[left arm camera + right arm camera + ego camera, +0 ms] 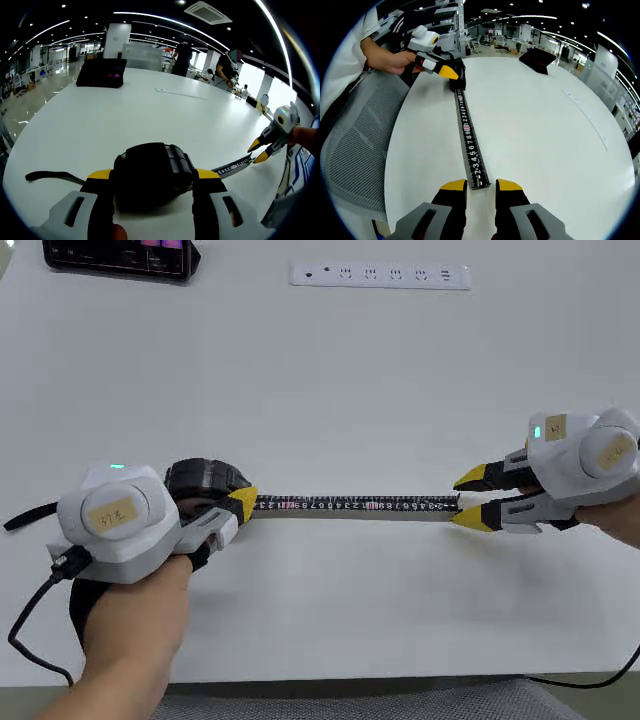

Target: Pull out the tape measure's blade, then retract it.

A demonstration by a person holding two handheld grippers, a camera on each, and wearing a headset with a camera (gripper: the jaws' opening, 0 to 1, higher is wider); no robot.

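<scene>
Tape measure case (152,172), black and ribbed, sits clamped between the left gripper's (155,176) yellow-tipped jaws at 9 o'clock in the head view. Its flat, numbered blade (355,506) lies stretched along the smooth white table (320,380) toward 3 o'clock. The blade's end rests just between the tips of the right gripper (481,186), whose jaws stand spread and grip nothing. Farther off, a white power strip (380,276) lies at 12 o'clock and a dark screen (120,255) at 11.

Numerals 2–9 on blade (470,142)
</scene>
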